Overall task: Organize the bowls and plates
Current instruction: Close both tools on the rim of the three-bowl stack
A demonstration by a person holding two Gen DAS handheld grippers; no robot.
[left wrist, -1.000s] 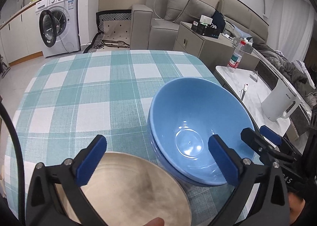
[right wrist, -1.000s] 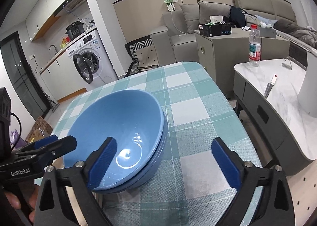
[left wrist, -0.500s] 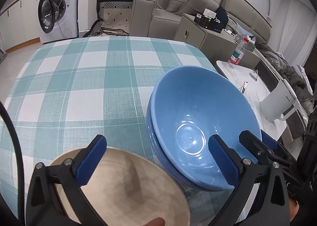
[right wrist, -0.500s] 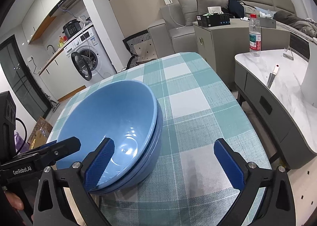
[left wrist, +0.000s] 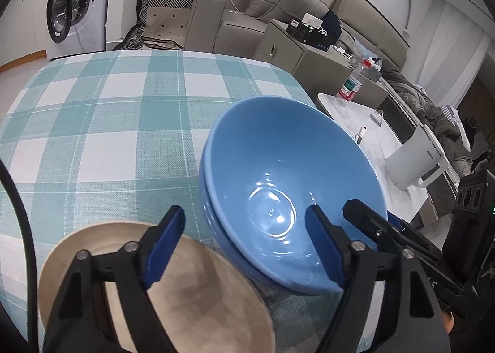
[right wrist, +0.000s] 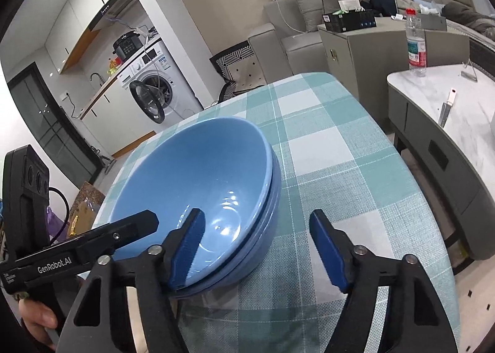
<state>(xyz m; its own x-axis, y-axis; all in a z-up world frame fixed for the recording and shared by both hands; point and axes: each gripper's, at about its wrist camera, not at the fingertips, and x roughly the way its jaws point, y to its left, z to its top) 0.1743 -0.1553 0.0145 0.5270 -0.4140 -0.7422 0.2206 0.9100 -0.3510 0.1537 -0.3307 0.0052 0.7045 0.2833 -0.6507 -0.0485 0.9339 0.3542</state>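
Two blue bowls point(left wrist: 290, 192) sit nested on the teal checked tablecloth point(left wrist: 123, 111); the stack also fills the right wrist view point(right wrist: 198, 179). A beige plate point(left wrist: 191, 294) lies just left of them, under my left gripper point(left wrist: 247, 244). That gripper's jaws are closing, one finger over the plate and the other inside the bowl, with the near rim between them but not pinched. My right gripper point(right wrist: 256, 247) is closing too, its left finger inside the bowl and its right finger outside over the cloth. Neither pair of pads presses on the rim.
A marble side table point(right wrist: 464, 111) stands right of the dining table with a water bottle point(right wrist: 416, 43) and a white kettle point(left wrist: 417, 164). A grey sofa point(left wrist: 247, 22) and a washing machine point(left wrist: 77, 12) lie beyond the table's far edge.
Both grippers' jaws have narrowed from wide open around the bowl's rim. Both views have tipped slightly downward. The bowls and plate have stayed in place.
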